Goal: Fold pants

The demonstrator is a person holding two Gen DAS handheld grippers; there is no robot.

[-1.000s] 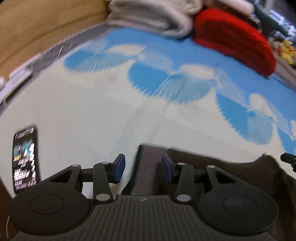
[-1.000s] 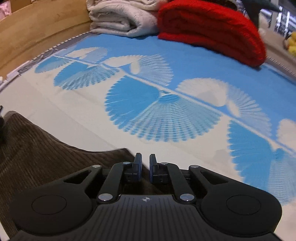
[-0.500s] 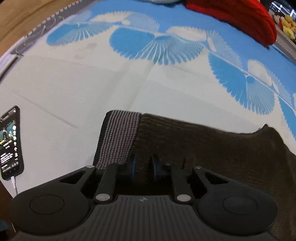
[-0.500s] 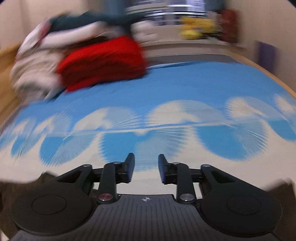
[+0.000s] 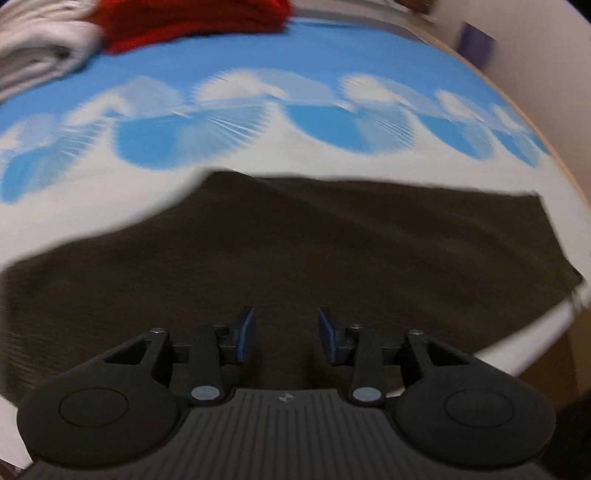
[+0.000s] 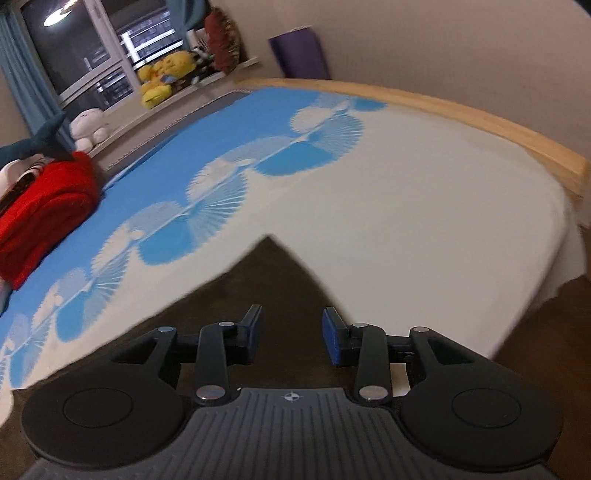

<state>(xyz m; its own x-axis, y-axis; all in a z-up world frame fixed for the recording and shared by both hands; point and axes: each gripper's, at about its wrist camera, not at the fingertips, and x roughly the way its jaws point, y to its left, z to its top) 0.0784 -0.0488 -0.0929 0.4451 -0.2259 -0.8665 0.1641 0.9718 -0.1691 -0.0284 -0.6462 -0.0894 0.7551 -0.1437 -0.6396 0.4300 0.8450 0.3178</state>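
Pants, dark brown, lie flat on the blue-and-white bed sheet, with the red blanket far behind them and one pant corner pointing toward the wooden bed frame. Left gripper hovers over the pants mid-fabric, jaws partly apart with nothing between them; half a second ago they were nipped on the cloth by the striped waistband, since reopened. Right gripper also stands partly open and empty over that corner; a second ago it was pinched nearly closed near the blanket end.
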